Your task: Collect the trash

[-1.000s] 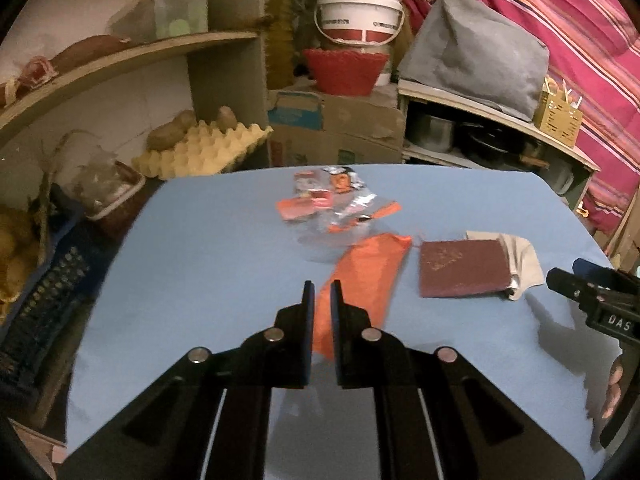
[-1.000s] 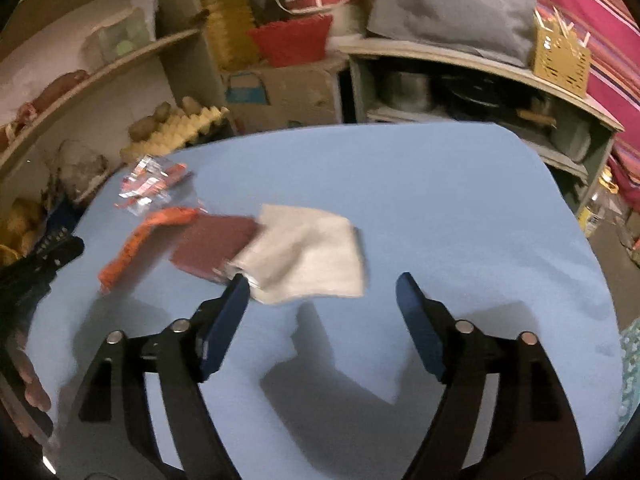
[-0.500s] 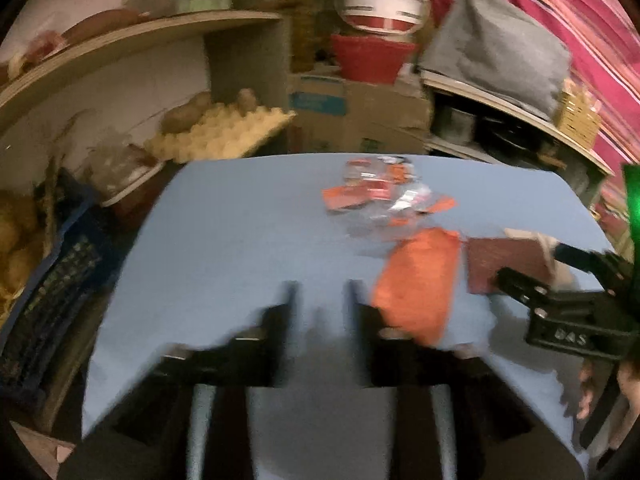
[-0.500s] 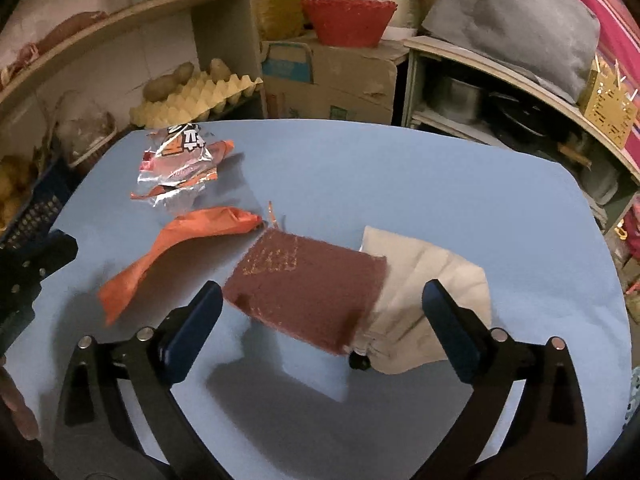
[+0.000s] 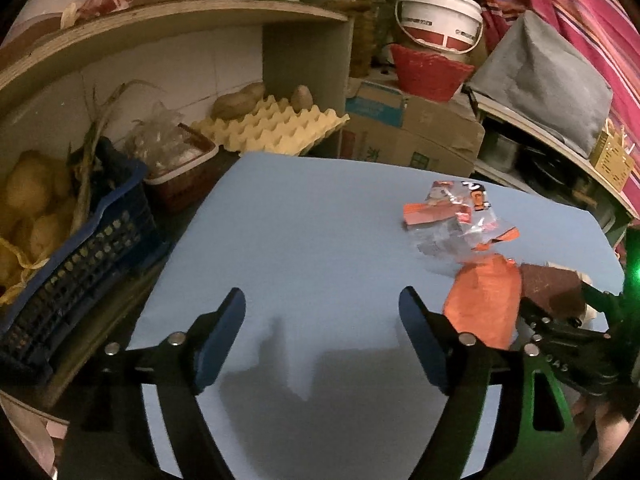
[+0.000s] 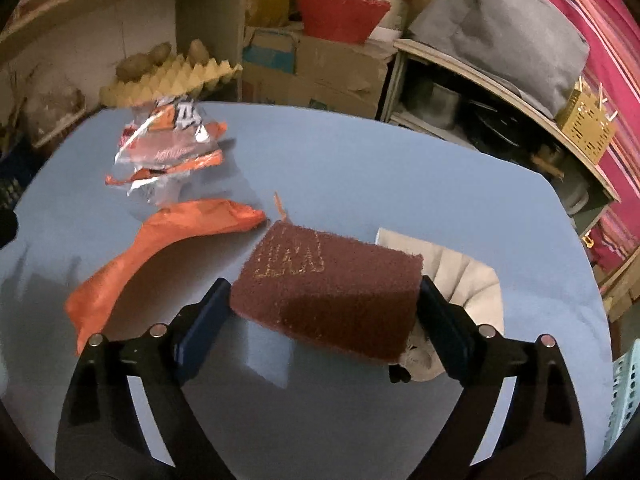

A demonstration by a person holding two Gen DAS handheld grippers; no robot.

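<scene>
Left claw (image 5: 320, 332), at 9 o'clock of the mess: now spread wide over bare blue tabletop (image 5: 304, 240), where a second ago pressed nearly together; holding nothing, aimed away from the orange bag. Next, toward 12 o'clock: crumpled snack wrapper (image 6: 168, 148), silvery and orange, torn open, light and likely to skid. Just below that, orange bag (image 6: 160, 244), limp and flat, stretched slantwise. Further right, at 3 o'clock: maroon scrub pad (image 6: 332, 288), coarse and fuzzy, faint gold lettering on top, partly covering a beige folded paper (image 6: 464, 276). Right claw (image 6: 324, 312): moved in from a short way back, now straddling the pad, one finger beside each edge, spread and seemingly not yet squeezing. Probably the first pickup at hand; all four scraps on the tabletop, none collected.
</scene>
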